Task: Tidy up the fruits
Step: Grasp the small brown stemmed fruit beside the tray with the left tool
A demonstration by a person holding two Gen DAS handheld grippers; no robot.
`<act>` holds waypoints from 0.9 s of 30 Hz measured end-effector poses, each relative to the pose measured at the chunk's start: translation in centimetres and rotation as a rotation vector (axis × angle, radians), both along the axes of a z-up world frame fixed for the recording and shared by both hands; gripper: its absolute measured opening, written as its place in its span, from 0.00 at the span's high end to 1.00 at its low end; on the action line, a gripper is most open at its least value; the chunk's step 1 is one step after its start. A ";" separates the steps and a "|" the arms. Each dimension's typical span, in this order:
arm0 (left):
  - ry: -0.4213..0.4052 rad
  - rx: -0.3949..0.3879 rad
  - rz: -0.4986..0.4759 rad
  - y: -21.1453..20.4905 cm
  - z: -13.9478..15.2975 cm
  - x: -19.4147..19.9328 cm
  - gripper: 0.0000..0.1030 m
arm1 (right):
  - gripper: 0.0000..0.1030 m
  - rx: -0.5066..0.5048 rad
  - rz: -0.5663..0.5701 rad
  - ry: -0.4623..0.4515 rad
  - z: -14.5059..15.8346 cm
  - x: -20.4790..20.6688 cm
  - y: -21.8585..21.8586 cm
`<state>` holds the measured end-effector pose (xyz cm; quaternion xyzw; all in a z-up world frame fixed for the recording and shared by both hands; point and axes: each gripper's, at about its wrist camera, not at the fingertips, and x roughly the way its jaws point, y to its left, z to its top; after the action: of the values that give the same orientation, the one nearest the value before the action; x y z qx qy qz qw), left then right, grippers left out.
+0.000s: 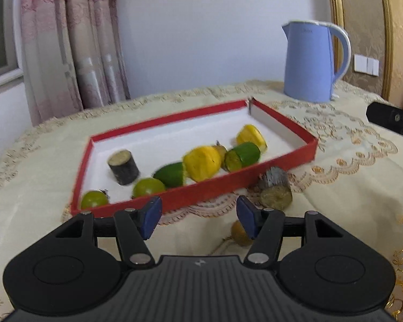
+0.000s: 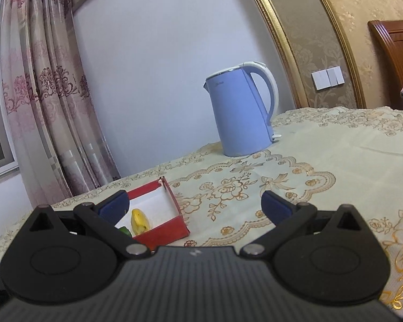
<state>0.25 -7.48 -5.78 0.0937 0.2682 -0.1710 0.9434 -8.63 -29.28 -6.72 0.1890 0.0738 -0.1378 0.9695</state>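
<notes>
Fruits in tray, kettle behind

green and yellow fruits lie inside red tray.

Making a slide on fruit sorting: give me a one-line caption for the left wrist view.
Open left claw hovers before the red tray of cut fruit; a dark cylinder piece lies outside it.

faint unreadable brand mark on blue kettle, no legible text
</notes>
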 end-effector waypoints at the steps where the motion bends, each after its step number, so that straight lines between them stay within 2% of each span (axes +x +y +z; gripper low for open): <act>1: 0.013 -0.007 0.001 0.0 -0.2 0.2 0.42 | 0.00 -0.001 0.002 -0.001 -0.1 -0.1 0.1; 7: 0.009 -0.042 -0.027 -0.1 0.0 -0.1 0.41 | 0.00 -0.002 0.007 -0.003 0.0 -0.1 0.1; 10: -0.004 -0.012 -0.047 -0.9 -0.1 -0.4 0.41 | 0.00 0.000 0.009 -0.003 0.0 -0.1 0.1; 19: 0.048 -0.027 -0.080 -1.0 -1.0 0.0 0.40 | 0.00 -0.002 0.008 -0.003 0.0 0.0 0.1; 22: 0.095 -0.023 -0.066 -1.1 -1.7 0.5 0.44 | 0.00 0.001 0.009 0.000 0.0 0.0 0.0; 24: 0.117 -0.060 -0.059 -0.5 -1.8 0.9 0.51 | 0.00 0.001 0.011 0.003 -0.1 0.0 0.1; 27: 0.118 -0.077 -0.055 -0.2 -1.8 1.0 0.52 | 0.00 -0.001 0.011 0.008 -0.1 0.1 0.0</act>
<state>1.21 -7.63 -7.59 0.0545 0.3141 -0.2124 0.9237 -8.50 -29.27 -6.80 0.1877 0.0785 -0.1333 0.9700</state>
